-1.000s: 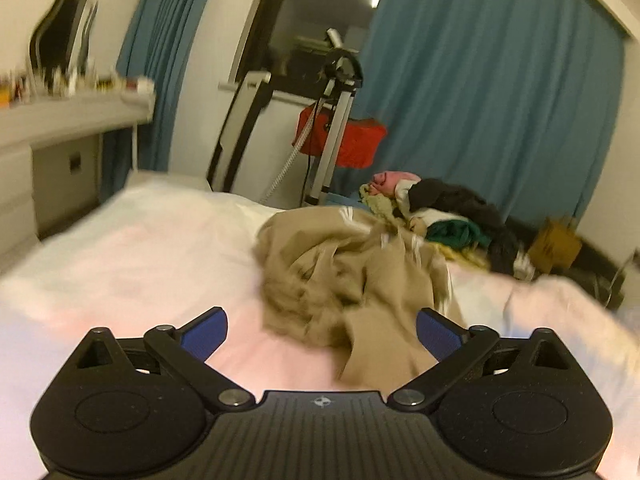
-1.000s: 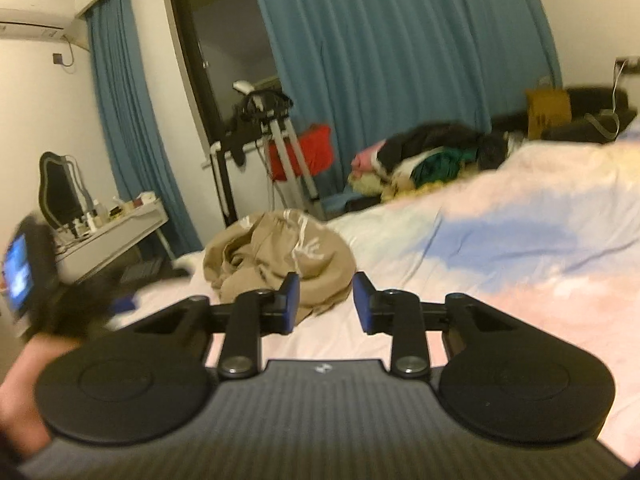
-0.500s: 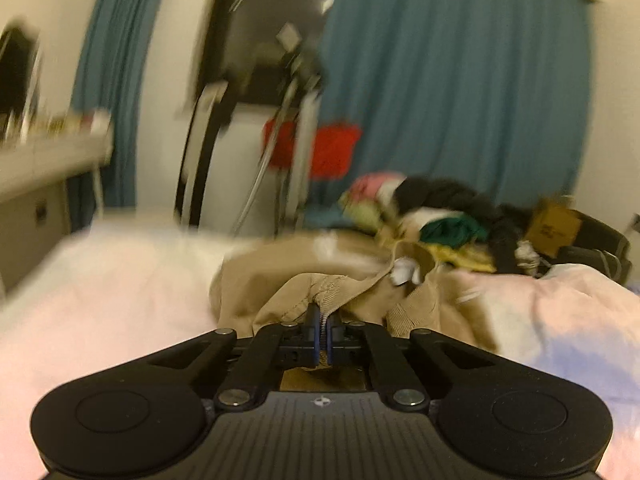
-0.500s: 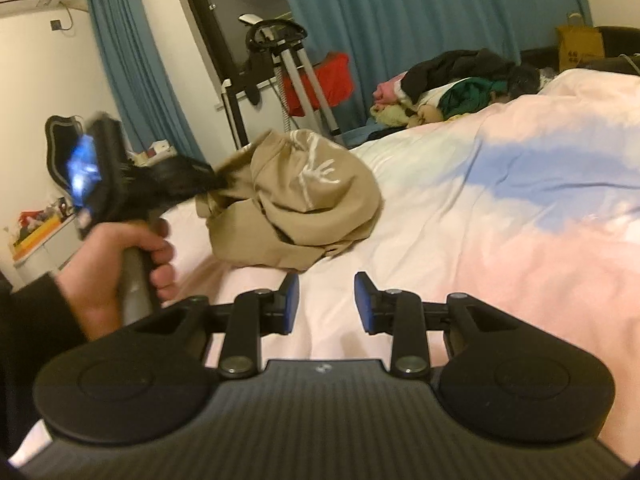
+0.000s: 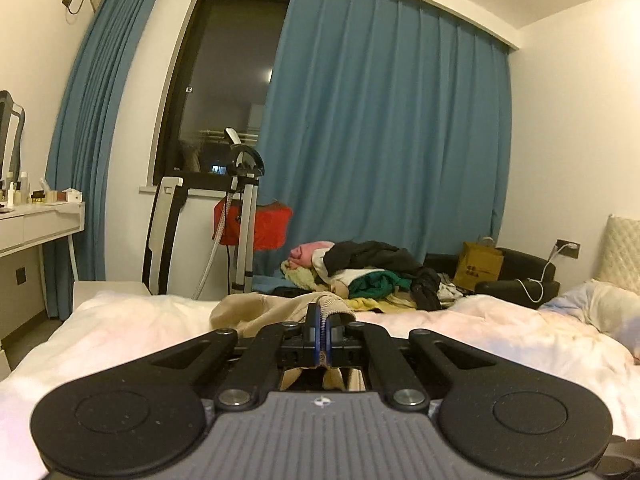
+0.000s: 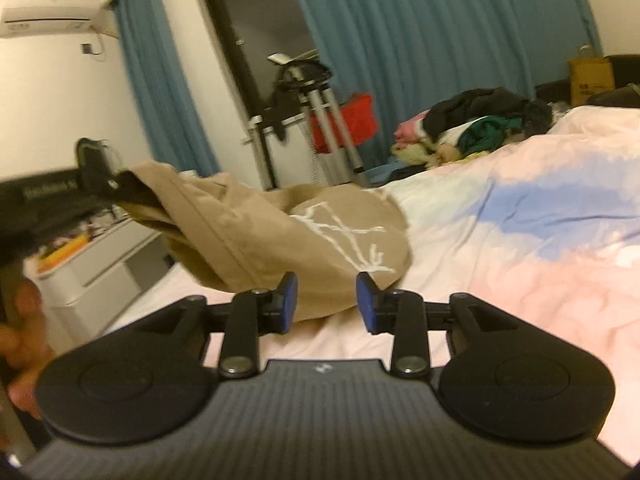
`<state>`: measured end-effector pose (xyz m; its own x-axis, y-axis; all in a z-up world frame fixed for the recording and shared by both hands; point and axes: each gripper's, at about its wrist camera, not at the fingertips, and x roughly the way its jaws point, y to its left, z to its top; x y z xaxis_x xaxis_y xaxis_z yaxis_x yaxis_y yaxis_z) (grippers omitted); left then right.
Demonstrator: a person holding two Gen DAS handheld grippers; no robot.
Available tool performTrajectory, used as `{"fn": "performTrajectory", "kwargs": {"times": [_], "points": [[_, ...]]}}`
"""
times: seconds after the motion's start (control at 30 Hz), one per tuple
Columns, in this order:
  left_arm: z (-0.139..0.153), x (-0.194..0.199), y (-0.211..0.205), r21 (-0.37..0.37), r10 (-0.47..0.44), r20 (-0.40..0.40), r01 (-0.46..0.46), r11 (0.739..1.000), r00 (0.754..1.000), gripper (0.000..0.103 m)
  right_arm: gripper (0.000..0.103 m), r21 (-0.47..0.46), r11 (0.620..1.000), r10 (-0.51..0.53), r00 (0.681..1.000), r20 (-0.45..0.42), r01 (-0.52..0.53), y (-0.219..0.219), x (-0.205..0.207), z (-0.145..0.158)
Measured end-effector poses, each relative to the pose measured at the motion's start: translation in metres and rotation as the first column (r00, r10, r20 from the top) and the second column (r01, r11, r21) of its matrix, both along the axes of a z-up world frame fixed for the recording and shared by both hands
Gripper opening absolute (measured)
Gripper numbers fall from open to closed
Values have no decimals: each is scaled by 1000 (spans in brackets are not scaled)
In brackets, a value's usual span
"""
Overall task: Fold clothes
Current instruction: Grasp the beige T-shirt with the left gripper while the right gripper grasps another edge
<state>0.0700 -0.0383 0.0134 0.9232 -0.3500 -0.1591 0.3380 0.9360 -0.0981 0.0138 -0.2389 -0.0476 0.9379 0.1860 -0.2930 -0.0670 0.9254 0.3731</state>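
- The left tongs [image 5: 320, 334] are pressed together on a fold of the tan garment [image 5: 280, 308]; a ribbed edge of the cloth sticks up between the blue pads.
- In the right wrist view the left tongs [image 6: 114, 184] show at the far left, held by a hand [image 6: 20, 320], lifting one end of the tan garment [image 6: 280, 236] off the bed [image 6: 520, 240]; the rest of the cloth sags down onto the bedcover.
- A white branching print marks the tan garment near its lower end. It forms no letters.
- The right tongs [image 6: 326, 300] are spread apart with nothing between the pads, hanging just in front of the garment's lower edge.
- The body of the left tool carries a line of pale writing, too blurred to read.
- A pile of clothes [image 5: 372, 272] in black, green, pink and yellow lies at the far side of the bed, well apart from the tan garment.
- A yellow-brown paper bag [image 5: 482, 266] stands beside a dark sofa; it bears dark printed characters, too small to make out.
- A red bag [image 5: 256, 224] hangs behind a metal stand in front of blue curtains [image 5: 384, 128].
- A white dressing bench [image 5: 40, 220] on the left holds small bottles and boxes.
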Motion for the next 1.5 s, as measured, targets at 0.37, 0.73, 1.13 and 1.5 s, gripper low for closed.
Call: {"fn": "performTrajectory", "kwargs": {"times": [0.37, 0.73, 1.13, 1.5], "points": [[-14, -27, 42, -128, -4, -34, -1, 992, 999, 2, 74, 20, 997, 77, 990, -116, -75, 63, 42, -17], [-36, 4, 76, -145, 122, -58, -129, 981, 991, 2, 75, 254, 911, -286, 942, -177, 324, 17, 110, -49], [-71, 45, 65, -63, 195, -200, -211, 975, 960, 4, 26, 3, 928, -367, 918, -152, 371, 1, 109, -55], [-128, 77, 45, 35, 204, -347, -205, 978, 915, 21, 20, 42, 969, -241, 969, -52, 244, -31, 89, -13]]}}
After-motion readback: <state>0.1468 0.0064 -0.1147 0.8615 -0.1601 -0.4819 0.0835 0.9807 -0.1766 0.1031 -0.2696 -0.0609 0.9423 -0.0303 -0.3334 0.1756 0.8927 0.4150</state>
